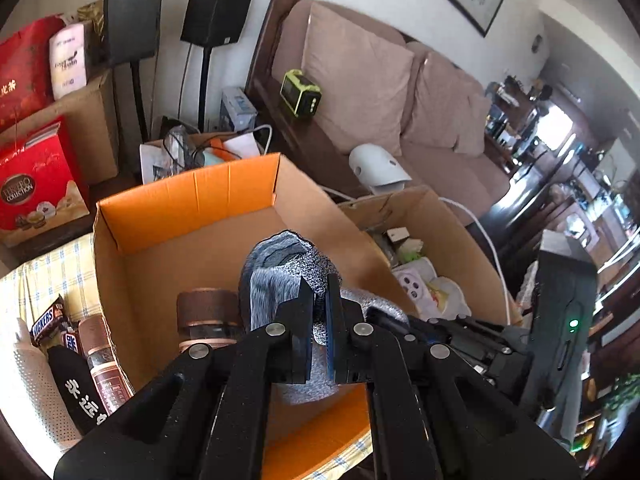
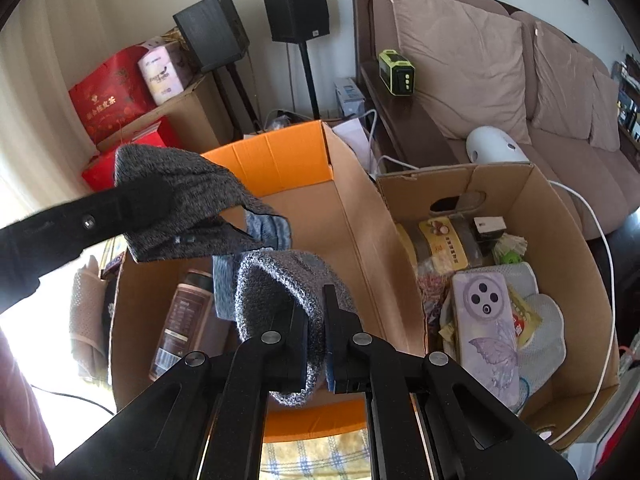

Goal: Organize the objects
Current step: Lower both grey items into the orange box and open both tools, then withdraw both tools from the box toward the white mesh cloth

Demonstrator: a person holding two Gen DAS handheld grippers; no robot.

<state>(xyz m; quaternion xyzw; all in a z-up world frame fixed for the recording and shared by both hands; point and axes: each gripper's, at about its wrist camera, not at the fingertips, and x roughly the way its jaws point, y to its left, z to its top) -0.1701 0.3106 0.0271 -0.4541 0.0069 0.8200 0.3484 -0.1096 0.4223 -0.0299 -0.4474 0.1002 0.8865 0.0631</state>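
Both tongs hold one grey knit cloth over an open box.

The big cardboard box (image 2: 352, 216) with orange flaps sits in the middle, and a second box (image 2: 560, 240) full of small things stands at 3 o'clock, touching it. The grey knit cloth (image 2: 280, 300) hangs above the first box. The right tongs (image 2: 316, 312) are squeezed shut on one end. The left tongs (image 1: 318, 304) are squeezed shut on the other end. A brown bottle (image 2: 182, 320) lies inside the box at 8 o'clock of the cloth.
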